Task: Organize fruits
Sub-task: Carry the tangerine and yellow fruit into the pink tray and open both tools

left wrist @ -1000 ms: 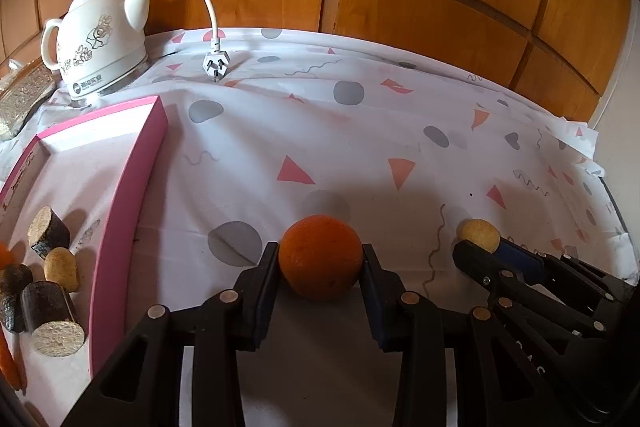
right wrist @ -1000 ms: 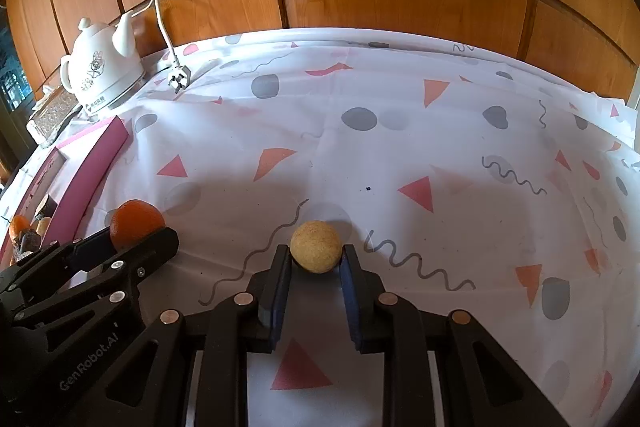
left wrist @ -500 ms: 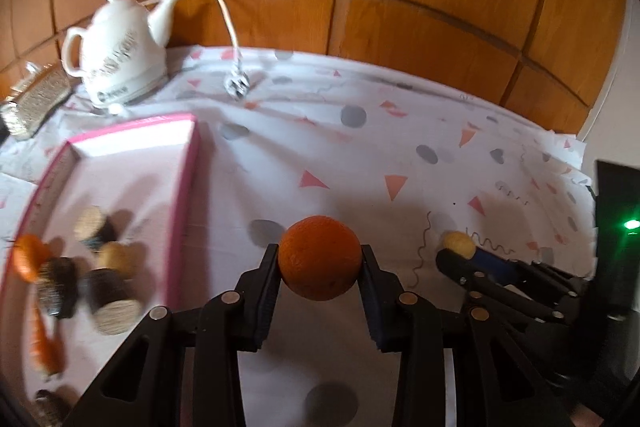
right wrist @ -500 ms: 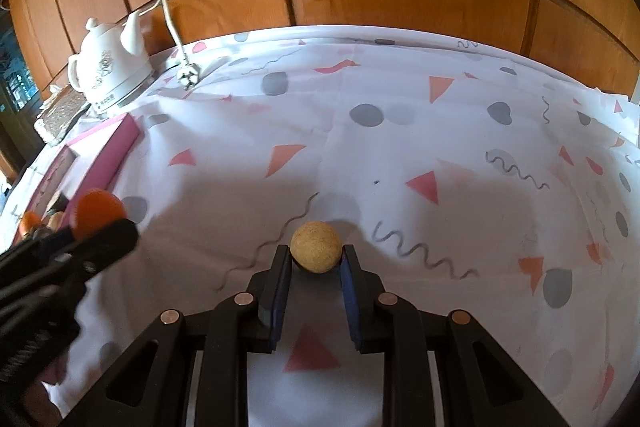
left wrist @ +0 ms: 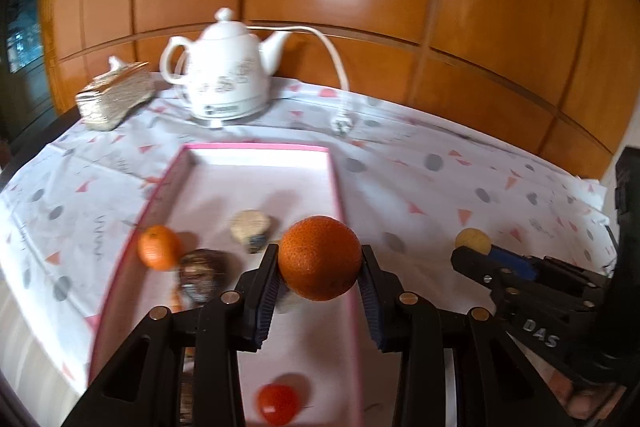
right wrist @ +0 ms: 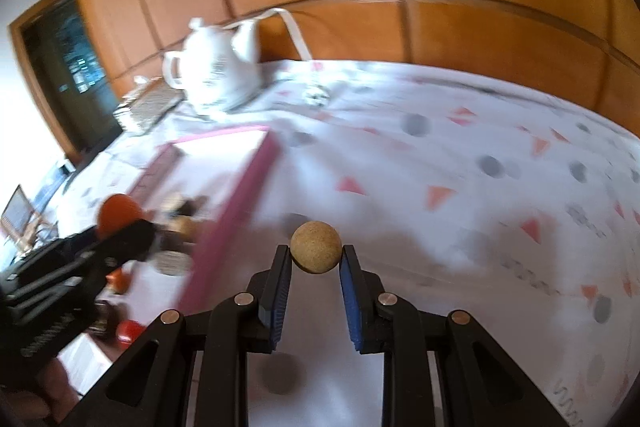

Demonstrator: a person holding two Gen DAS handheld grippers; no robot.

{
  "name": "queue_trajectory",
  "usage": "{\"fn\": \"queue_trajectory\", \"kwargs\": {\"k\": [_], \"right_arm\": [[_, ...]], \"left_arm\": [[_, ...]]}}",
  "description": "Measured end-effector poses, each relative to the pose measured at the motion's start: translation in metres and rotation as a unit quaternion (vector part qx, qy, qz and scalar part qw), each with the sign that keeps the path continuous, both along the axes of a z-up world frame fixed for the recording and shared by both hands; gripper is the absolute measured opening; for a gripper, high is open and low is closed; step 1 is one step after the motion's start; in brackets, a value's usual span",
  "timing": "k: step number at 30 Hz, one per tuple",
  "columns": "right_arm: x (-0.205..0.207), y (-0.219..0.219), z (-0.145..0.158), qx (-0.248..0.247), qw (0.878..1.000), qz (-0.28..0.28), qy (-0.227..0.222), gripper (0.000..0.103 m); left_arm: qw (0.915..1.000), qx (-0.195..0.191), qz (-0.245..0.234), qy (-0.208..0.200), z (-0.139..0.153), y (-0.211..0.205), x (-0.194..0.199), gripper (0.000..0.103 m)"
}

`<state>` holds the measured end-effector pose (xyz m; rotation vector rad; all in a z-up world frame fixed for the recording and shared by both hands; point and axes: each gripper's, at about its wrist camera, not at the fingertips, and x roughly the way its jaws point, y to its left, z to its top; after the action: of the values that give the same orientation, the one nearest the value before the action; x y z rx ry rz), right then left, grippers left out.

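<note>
- Both grippers had lifted off the cloth since a second earlier and swung toward the pink tray (left wrist: 338,187); the views were blurred by that move.
- Left gripper (left wrist: 320,281) was clamped on the orange (left wrist: 319,258), held in the air over the tray's right wall, not yet released.
- Right gripper (right wrist: 316,269) was closed tight on the small tan ball (right wrist: 316,252), raised above the tablecloth (right wrist: 460,163), just right of the tray.
- Reading: pick-up was done for both; drop into the tray was next, left likely first.
- Tray already held a small tangerine (left wrist: 159,247), dark and pale cork-like pieces and a red fruit (left wrist: 278,404).
- Surface: white cloth with triangles, dots and squiggles.
- Room: wood-panelled wall (left wrist: 480,7), white kettle (left wrist: 222,83) with cord, tissue box (left wrist: 116,99) at the back.
</note>
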<state>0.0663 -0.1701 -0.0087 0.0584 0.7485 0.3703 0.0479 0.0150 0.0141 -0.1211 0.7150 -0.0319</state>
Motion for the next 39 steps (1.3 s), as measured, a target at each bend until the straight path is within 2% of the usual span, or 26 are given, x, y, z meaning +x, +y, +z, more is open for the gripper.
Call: {"fn": "queue_trajectory", "kwargs": {"k": [7,19,25,29,35,39], "right_arm": [[-0.004,0.056,0.014,0.011,0.997,0.077,0.001,0.025],[-0.008,0.119,0.000,-0.001,0.989,0.149,0.021,0.025],[-0.008,0.121,-0.005,0.001,0.989,0.146,0.022,0.033],[-0.010,0.116,-0.006,-0.001,0.991,0.130,0.020,0.035],[-0.019,0.104,0.001,-0.015,0.996,0.091,-0.006,0.036],[-0.026,0.093,0.004,-0.021,0.998,0.061,-0.018,0.040]], "left_arm": [[0.9988,-0.006,0.048,0.001,-0.003,0.044,-0.010,0.038],[0.9940,-0.005,0.108,0.014,-0.018,0.084,-0.018,0.039],[0.9928,-0.003,0.119,0.016,-0.019,0.086,-0.019,0.043],[0.9928,-0.001,0.119,0.008,-0.015,0.083,-0.023,0.054],[0.9934,0.000,0.115,0.002,-0.010,0.074,-0.030,0.067],[0.9935,0.002,0.114,-0.004,-0.006,0.069,-0.037,0.072]]}}
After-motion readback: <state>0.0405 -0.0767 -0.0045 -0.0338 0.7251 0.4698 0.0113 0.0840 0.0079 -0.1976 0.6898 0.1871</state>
